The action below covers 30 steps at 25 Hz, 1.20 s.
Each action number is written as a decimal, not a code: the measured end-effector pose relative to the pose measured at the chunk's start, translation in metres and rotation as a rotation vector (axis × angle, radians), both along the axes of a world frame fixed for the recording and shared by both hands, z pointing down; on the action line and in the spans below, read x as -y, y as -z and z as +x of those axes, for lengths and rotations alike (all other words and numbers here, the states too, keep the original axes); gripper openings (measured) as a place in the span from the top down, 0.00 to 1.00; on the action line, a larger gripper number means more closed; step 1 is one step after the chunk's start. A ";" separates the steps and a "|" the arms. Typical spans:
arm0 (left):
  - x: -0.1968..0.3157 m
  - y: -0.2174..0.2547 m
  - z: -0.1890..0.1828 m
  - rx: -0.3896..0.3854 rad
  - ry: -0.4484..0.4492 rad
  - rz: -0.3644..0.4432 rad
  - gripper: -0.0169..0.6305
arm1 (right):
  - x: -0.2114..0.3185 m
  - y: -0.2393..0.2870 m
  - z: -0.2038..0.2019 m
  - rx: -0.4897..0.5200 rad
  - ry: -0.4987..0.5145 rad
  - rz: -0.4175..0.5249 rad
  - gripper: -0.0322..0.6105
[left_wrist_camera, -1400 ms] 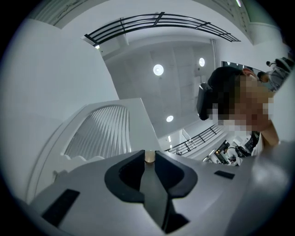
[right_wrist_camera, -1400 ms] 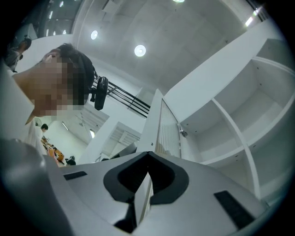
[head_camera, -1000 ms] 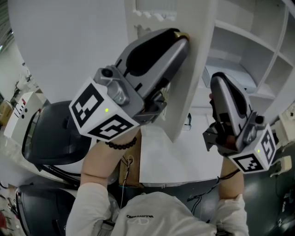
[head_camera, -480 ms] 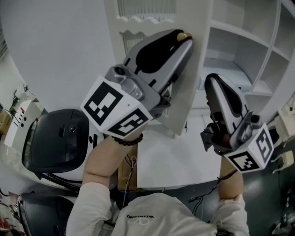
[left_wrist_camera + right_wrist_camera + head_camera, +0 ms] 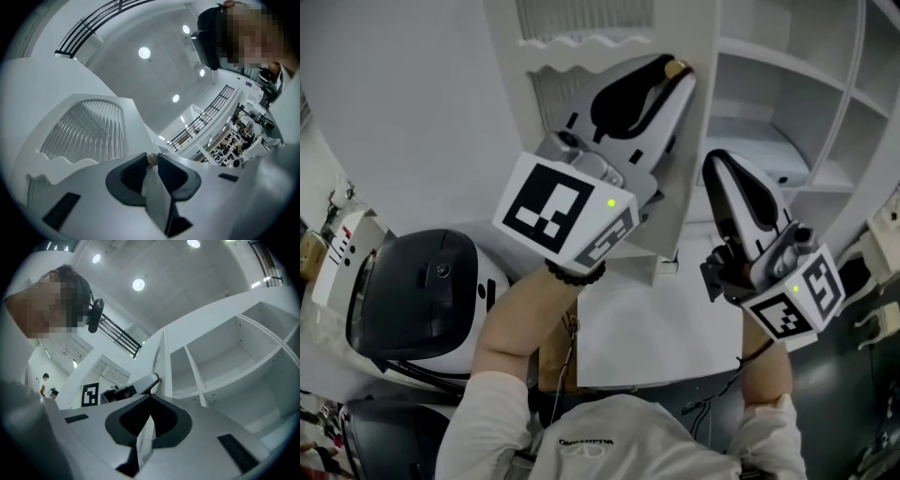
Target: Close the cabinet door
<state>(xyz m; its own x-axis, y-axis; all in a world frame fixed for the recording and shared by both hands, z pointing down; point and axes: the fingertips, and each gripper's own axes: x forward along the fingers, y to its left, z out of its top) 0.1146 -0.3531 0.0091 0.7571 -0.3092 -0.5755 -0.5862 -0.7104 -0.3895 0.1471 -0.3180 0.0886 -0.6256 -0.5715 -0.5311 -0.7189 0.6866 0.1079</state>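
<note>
The white open-shelved cabinet [image 5: 825, 112] stood to the right of the white cabinet door with louvred panels [image 5: 581, 54], which hung ajar, out from the shelves. The left gripper [image 5: 675, 75], on a raised forearm, angled up across the door's face. Its jaws were nearly closed, pinching the small round brass knob [image 5: 151, 160] beside the door's edge. The right gripper [image 5: 716, 159] pointed upward just right of that edge, jaws together and empty. Compared with a second before, the door showed more of its louvred face, and the left gripper had rolled along with it.
</note>
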 end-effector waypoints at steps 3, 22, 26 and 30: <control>0.006 0.000 0.006 0.007 0.039 0.018 0.86 | 0.008 -0.003 0.007 0.008 -0.008 -0.013 0.94; 0.052 -0.002 0.034 0.161 0.197 0.024 0.85 | 0.055 -0.022 0.008 0.020 -0.030 -0.062 0.94; 0.062 -0.002 0.038 0.179 0.220 0.026 0.85 | 0.065 -0.027 0.010 0.026 -0.026 -0.078 0.94; 0.070 -0.001 0.043 0.202 0.229 0.025 0.85 | 0.076 -0.031 0.013 0.028 -0.028 -0.090 0.94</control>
<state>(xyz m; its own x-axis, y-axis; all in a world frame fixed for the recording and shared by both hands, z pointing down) 0.1577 -0.4231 0.0100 0.7696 -0.4723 -0.4297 -0.6384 -0.5577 -0.5305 0.1596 -0.3935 0.1198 -0.5942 -0.6343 -0.4944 -0.7397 0.6724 0.0263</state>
